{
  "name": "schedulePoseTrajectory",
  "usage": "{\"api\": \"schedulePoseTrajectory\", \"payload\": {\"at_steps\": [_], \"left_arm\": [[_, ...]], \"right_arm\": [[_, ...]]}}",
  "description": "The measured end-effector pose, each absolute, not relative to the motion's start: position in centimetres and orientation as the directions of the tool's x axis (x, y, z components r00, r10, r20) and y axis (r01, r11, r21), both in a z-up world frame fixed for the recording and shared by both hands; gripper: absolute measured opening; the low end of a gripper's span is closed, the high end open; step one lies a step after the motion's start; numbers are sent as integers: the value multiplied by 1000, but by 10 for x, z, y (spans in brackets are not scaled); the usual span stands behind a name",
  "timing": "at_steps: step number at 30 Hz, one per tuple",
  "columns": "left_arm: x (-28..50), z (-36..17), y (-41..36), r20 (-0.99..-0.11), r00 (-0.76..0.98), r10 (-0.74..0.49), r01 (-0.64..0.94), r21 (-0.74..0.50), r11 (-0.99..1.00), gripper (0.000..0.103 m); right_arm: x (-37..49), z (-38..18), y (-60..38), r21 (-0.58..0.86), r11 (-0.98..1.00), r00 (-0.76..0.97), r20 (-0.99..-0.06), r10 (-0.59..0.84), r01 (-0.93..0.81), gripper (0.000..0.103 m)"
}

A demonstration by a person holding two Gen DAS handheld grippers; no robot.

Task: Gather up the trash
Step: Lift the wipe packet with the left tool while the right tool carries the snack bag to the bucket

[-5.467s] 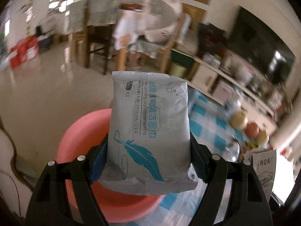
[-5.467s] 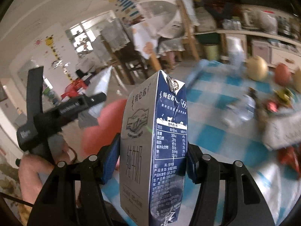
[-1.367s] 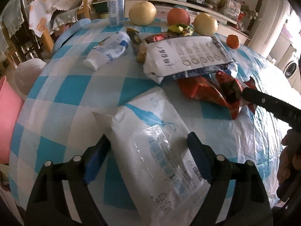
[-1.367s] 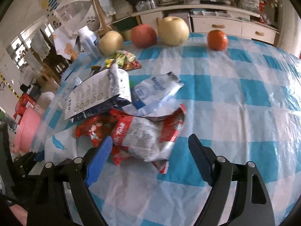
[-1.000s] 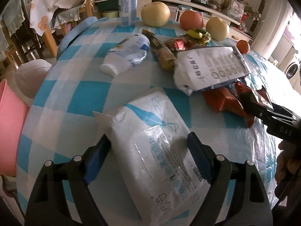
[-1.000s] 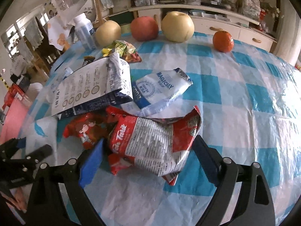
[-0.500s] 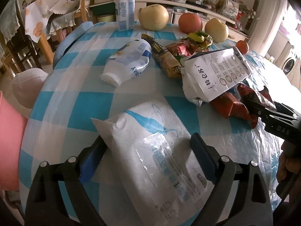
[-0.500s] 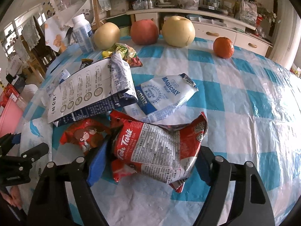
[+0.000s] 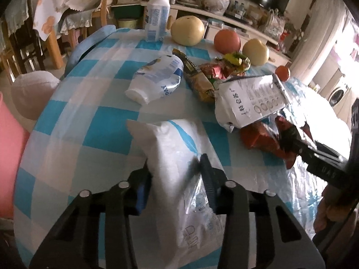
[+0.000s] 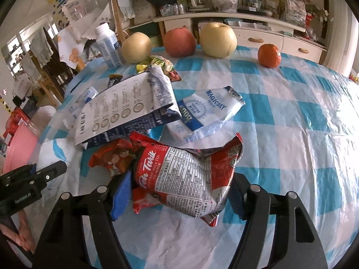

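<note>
Both tongs have just been closing on soft, crinkly trash lying on the blue-checked desk [image 10: 291,116]: left tongs [image 9: 174,174] pinch the white wet-wipe pack [image 9: 177,157] mid-body, right tongs [image 10: 179,196] squeeze the light red-and-silver tea sachet bag [image 10: 186,174].

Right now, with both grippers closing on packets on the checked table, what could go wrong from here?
1. The left gripper has just been closing on the wet wipes packet and bunches it into a soft ridge; the slack packet could slip out on the lift.
2. The right gripper has been closing around the red tea packet, which lies against a smaller red wrapper and under a white-and-blue pouch; lifting may drag those across the table.
</note>
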State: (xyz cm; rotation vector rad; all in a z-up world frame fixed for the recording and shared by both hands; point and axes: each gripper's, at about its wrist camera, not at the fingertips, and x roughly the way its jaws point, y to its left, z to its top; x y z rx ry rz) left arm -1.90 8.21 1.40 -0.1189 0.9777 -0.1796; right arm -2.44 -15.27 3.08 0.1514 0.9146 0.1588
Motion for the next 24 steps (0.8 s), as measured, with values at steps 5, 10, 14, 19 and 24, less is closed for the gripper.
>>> {"api": "schedulePoseTrajectory", "payload": {"at_steps": [5, 10, 14, 19, 24], "left_arm": [[-22, 20, 90, -794, 553, -253, 99, -239, 966, 29], [-26, 26, 101, -775, 562, -288, 97, -285, 954, 23], [-31, 33, 109, -758, 577, -304, 101, -303, 947, 21], [-37, 43, 116, -737, 596, -319, 112, -317, 942, 19], [-42, 53, 127, -714, 619, -327, 110, -334, 936, 19]], "right_arm": [[-32, 35, -148, 217, 973, 608, -763, 220, -79, 72], [-41, 41, -139, 230, 967, 619, -746, 246, -107, 72], [-49, 48, -130, 228, 964, 635, -727, 260, -134, 72], [-57, 56, -117, 226, 960, 651, -707, 277, -164, 72], [-65, 64, -95, 242, 946, 648, -689, 324, -216, 72]]}}
